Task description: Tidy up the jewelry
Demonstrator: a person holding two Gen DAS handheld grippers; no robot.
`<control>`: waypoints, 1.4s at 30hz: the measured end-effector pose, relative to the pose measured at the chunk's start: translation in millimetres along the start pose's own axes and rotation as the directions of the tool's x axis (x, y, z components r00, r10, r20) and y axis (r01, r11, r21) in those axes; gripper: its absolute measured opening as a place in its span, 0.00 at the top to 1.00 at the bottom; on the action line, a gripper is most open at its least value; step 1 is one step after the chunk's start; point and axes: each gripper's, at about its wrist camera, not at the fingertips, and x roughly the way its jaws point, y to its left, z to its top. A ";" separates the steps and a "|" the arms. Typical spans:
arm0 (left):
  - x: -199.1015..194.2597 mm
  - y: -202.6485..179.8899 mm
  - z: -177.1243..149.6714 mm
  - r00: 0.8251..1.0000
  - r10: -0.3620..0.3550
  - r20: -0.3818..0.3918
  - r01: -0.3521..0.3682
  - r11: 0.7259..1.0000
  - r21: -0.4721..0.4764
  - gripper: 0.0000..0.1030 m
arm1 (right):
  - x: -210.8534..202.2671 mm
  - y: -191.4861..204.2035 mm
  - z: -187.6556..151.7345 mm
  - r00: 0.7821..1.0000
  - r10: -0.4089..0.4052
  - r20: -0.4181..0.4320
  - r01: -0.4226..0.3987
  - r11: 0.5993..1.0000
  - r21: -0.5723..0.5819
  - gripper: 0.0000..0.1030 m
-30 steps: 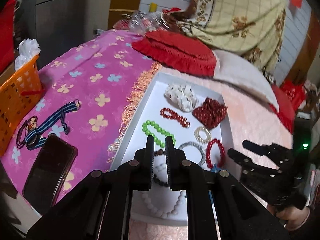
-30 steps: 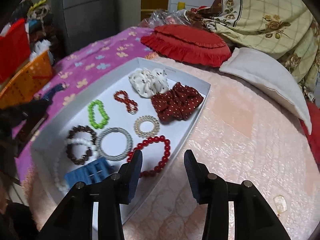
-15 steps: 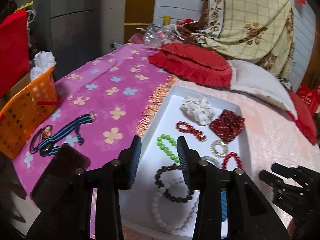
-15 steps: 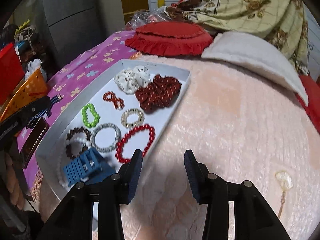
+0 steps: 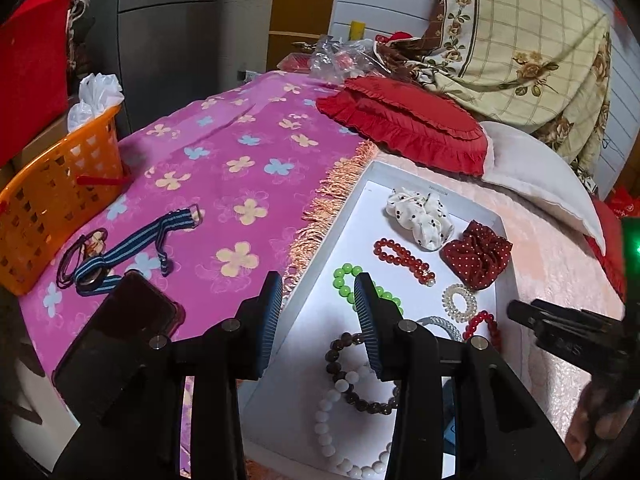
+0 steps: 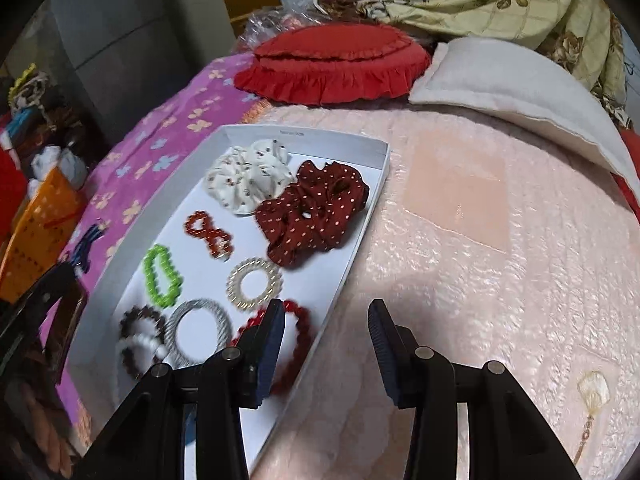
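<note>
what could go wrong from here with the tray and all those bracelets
1. The white bead bracelet and dark bead bracelet overlap, so picking up one could drag the other along.
2. The white tray sits on soft pink bedding; a push on its rim might tip it and scatter pieces.
3. The red bead bracelet lies close to the tray's wall, leaving the right gripper little room to close its jaws around it.

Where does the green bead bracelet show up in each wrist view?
Left wrist: green bead bracelet in the white tray, low centre, partly behind that gripper's right finger.
Right wrist: green bead bracelet left of centre, near the tray's left wall.
Shared landmark: the dark red dotted scrunchie at the tray's far right.
</note>
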 end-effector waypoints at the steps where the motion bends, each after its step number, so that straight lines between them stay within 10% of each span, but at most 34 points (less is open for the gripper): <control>1: 0.8 -1.5 0.0 1.000 0.001 -0.001 -0.001 1.000 0.005 0.65 | 3.3 -0.8 1.3 1.000 -0.013 -0.003 0.013 1.000 0.011 0.60; 22: -30.6 -13.6 2.8 0.984 0.025 0.177 -0.033 0.999 0.042 0.63 | -79.7 -33.0 -83.8 0.981 -0.128 0.143 0.130 0.991 -0.008 0.57; 26: -68.2 -19.8 -3.7 0.945 0.106 0.309 -0.110 0.994 -0.005 0.28 | -100.8 -40.1 -117.4 0.976 -0.156 0.150 0.160 0.987 -0.014 0.57; 30: -120.3 -34.0 -21.5 0.904 0.163 0.394 -0.172 0.985 -0.011 0.21 | -113.9 -37.4 -131.8 0.975 -0.160 0.151 0.166 0.986 -0.030 0.57; 38: -192.0 -67.3 -49.6 0.894 0.172 0.414 -0.226 0.970 0.086 0.08 | -146.5 -28.4 -147.8 0.982 -0.091 0.166 0.091 0.996 0.012 0.57; 42: -210.3 -67.8 -62.1 0.930 0.114 0.351 -0.152 0.985 0.082 0.03 | -161.8 -20.1 -157.5 0.977 -0.096 0.190 0.098 0.995 -0.004 0.56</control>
